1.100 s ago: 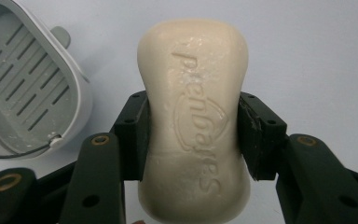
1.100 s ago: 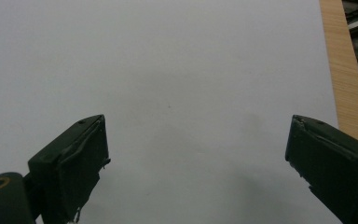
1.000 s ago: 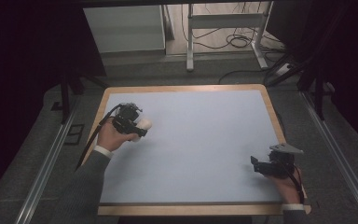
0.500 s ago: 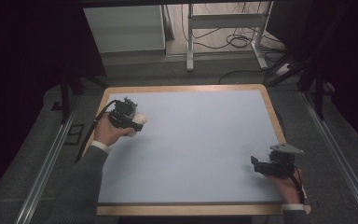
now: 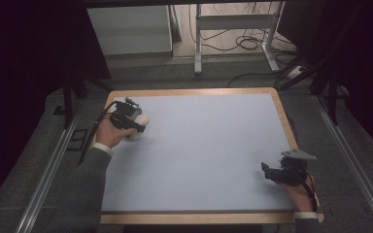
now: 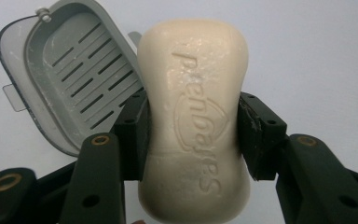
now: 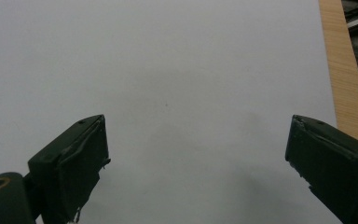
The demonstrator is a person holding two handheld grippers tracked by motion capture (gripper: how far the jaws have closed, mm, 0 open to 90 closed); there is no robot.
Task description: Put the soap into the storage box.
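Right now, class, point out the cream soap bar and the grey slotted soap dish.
cream soap bar (image 6: pixel 193 116), left gripper view, embossed middle face.
grey slotted soap dish (image 6: pixel 79 79), left gripper view, slotted floor.

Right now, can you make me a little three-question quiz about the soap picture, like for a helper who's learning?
1. True or false: the left gripper has its jaws shut on the soap bar.
2. What grey thing lies on the table behind the soap?
A. the slotted soap dish
B. a cup
C. a sponge
3. Fill in: the right gripper has its jaws ____, nothing between them.

Key: 1 true; 2 A; 3 open.
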